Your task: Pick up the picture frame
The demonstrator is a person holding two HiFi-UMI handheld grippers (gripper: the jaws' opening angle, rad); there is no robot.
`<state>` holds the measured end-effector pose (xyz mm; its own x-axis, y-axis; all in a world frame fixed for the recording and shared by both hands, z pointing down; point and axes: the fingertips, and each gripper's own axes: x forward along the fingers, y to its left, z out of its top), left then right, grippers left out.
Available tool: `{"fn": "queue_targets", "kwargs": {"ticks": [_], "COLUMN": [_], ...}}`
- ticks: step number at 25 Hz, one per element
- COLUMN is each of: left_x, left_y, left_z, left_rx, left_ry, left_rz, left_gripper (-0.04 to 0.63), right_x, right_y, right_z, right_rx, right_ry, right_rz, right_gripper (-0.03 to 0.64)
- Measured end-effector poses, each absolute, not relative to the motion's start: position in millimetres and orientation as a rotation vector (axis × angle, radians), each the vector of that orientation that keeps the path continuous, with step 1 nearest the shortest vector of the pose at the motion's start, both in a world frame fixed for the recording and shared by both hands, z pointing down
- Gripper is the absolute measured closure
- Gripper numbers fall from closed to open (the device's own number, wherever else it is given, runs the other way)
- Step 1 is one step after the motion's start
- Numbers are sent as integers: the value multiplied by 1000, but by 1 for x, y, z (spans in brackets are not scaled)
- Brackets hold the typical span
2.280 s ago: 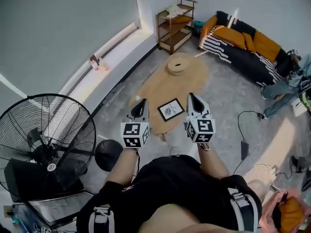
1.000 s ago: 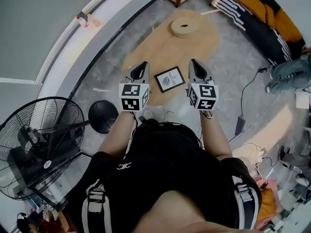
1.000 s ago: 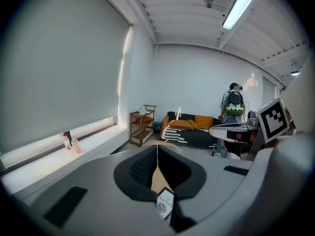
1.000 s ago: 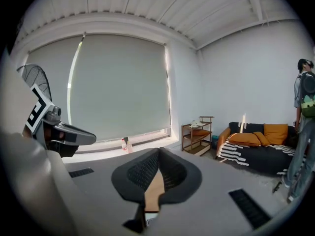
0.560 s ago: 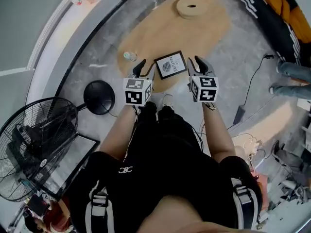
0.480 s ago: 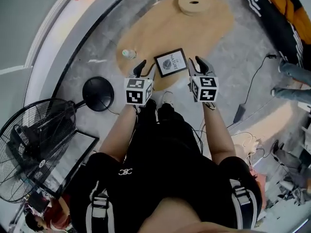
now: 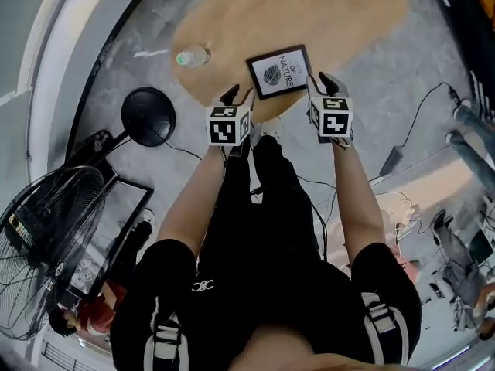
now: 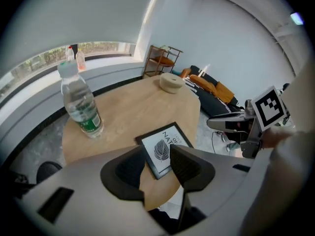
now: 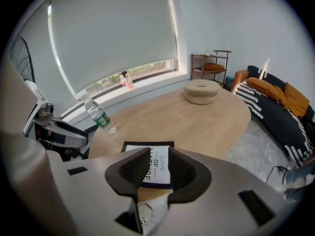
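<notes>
While the picture frame (image 7: 281, 70) lies flat on the table (image 7: 224, 45), left gripper (image 7: 240, 95) at its 8 o'clock and right gripper (image 7: 323, 83) at 4 o'clock gape, gripping nothing.

Head view: from your head, steeply down; table (image 7: 232, 22) at upper centre.
Left gripper view: close over the table edge, facing the sofa (image 8: 212, 89).
Right gripper view: equally close, facing the window (image 9: 152, 69).
Shared: picture frame (image 7: 280, 71), in all three.
</notes>
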<state>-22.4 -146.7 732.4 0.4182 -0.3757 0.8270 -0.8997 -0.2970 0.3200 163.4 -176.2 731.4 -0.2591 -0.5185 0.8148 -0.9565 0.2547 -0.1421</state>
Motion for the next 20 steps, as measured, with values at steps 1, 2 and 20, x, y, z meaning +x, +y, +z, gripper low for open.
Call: {"fn": "queue_targets", "kwargs": {"ticks": [1,2,20], "left_x": [-22,-21,-15], "left_y": [-143,-141,-149], "left_z": [750,767,904], "left_rx": [1840,1821,1550], "left_ry": [-1088,-1088,-1188], "left_rz": [824,834,714], "left_gripper": [419,419,419], "right_x": [163,164,181], "right_y": [-176,-177,-194], "right_z": [750,766,907], "right_rx": [1325,1313,1253], "right_ry": [-1870,-1858,-1708], "right_rz": [879,882,960], "right_gripper": [486,486,491]}}
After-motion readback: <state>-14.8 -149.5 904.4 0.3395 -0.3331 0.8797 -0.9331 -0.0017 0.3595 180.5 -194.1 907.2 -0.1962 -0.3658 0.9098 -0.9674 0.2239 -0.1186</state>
